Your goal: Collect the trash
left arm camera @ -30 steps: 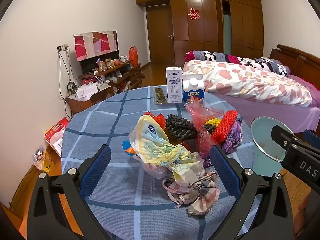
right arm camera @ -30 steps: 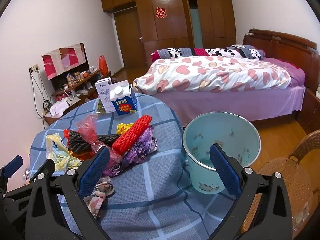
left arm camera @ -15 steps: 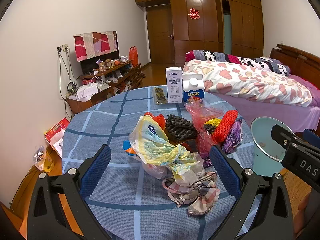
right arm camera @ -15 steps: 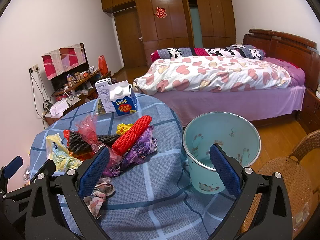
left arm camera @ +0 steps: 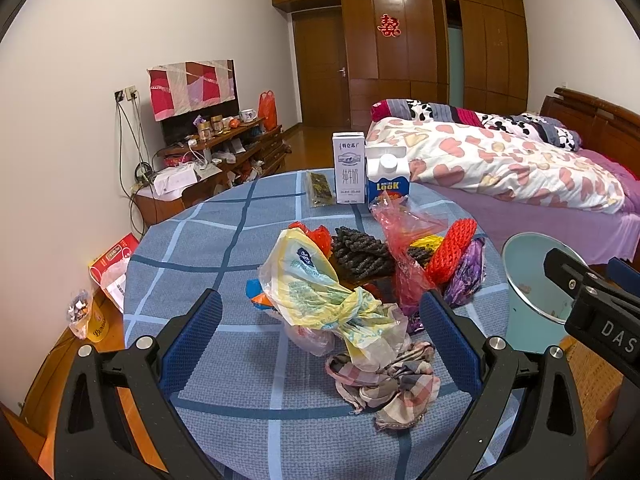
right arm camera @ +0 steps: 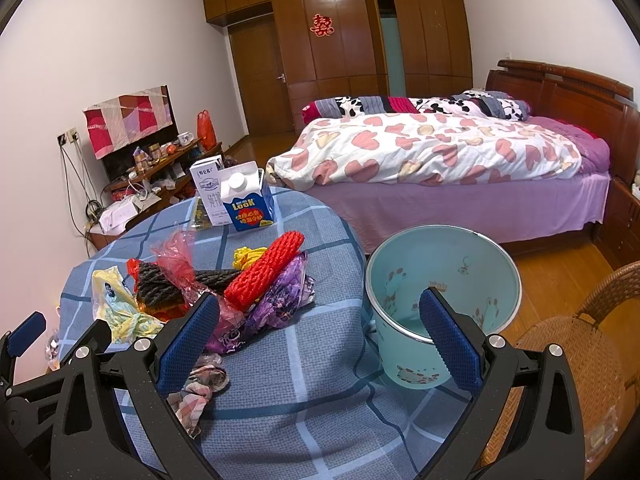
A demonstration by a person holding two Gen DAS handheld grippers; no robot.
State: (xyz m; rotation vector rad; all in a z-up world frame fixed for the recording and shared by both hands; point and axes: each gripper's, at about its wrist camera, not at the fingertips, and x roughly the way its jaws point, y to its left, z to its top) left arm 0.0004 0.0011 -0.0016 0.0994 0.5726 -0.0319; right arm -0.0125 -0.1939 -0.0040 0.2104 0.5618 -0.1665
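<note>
A pile of trash lies on the round blue checked table (left arm camera: pixel 208 240): a yellow plastic bag (left arm camera: pixel 316 288), a plaid rag (left arm camera: pixel 396 384), a dark knitted net (left arm camera: pixel 360 254), a red foam net (left arm camera: pixel 450 252) (right arm camera: pixel 266 272), a red plastic bag (left arm camera: pixel 400 232) and a purple wrapper (right arm camera: pixel 280 300). My left gripper (left arm camera: pixel 320 340) is open and empty, just before the yellow bag. My right gripper (right arm camera: pixel 320 336) is open and empty over the table's right edge. A teal bin (right arm camera: pixel 440 300) (left arm camera: pixel 528 280) stands right of the table.
Two milk cartons (left arm camera: pixel 370 172) and a flat snack packet (left arm camera: pixel 318 190) stand at the table's far side. A bed (right arm camera: pixel 460 160) lies behind the bin. A wicker chair (right arm camera: pixel 580 344) is at the right. A cluttered TV stand (left arm camera: pixel 208 152) lines the left wall.
</note>
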